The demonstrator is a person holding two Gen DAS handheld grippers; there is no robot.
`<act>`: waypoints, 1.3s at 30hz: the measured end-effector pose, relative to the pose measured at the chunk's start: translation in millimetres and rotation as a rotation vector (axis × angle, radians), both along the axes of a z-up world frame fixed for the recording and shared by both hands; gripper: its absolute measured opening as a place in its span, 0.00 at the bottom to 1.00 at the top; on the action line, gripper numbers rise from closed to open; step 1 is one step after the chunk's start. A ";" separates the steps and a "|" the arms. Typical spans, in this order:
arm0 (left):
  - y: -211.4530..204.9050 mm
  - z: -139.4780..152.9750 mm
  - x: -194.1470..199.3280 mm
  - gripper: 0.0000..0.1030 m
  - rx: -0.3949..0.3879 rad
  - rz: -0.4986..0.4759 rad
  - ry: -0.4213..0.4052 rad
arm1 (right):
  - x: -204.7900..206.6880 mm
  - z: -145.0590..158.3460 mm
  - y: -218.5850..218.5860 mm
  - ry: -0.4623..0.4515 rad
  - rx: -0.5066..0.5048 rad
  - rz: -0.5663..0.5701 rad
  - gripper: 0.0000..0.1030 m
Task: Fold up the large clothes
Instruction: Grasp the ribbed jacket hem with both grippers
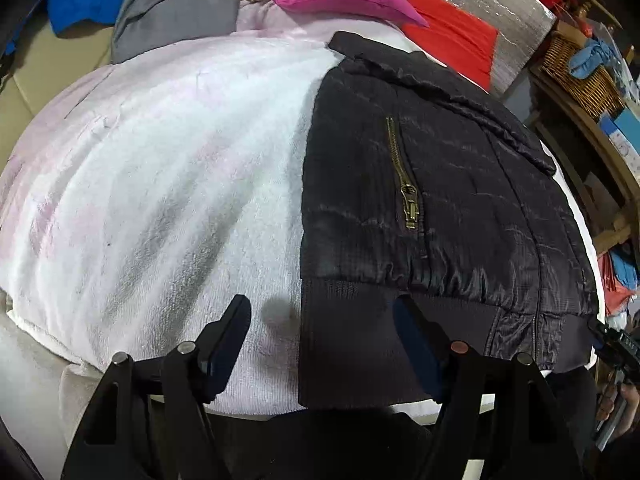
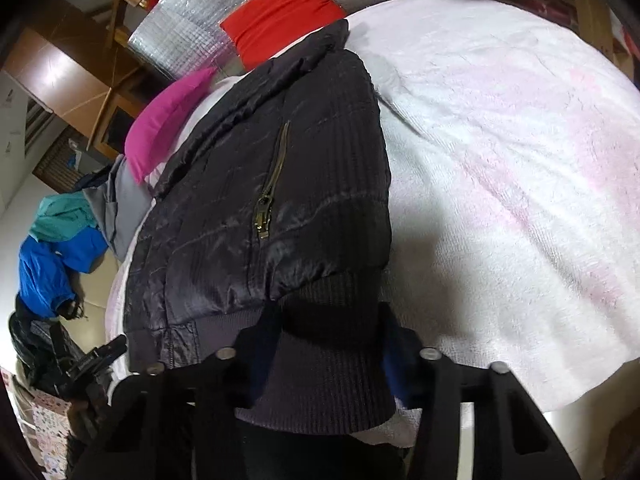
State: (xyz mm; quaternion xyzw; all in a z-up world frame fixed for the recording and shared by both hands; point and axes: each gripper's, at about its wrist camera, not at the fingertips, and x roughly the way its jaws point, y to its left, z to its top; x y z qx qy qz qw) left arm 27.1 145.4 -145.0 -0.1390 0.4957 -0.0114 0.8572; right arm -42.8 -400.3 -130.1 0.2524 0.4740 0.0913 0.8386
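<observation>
The black jacket (image 1: 440,208) lies folded on the white towel (image 1: 160,184), its brass zipper (image 1: 406,184) facing up; no readable writing shows. The left gripper (image 1: 320,320) is wide open over the ribbed hem. The right gripper (image 2: 332,320) is open around the hem corner.

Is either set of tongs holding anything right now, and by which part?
Neither. Both tongs, left and right, are open around the black jacket's ribbed hem.

Folded black quilted jacket (image 1: 440,200), flat
</observation>
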 end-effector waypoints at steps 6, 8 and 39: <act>0.9 -5.5 8.8 0.64 -0.027 -0.015 0.022 | 4.6 -4.3 -3.3 0.018 0.019 -0.002 0.44; 3.0 -7.2 14.1 0.64 -0.038 -0.017 0.030 | 4.9 -3.9 -3.0 0.017 0.016 -0.002 0.44; -4.6 -9.8 14.8 0.24 -0.085 -0.085 0.042 | 10.6 -6.2 0.6 0.038 0.102 0.028 0.17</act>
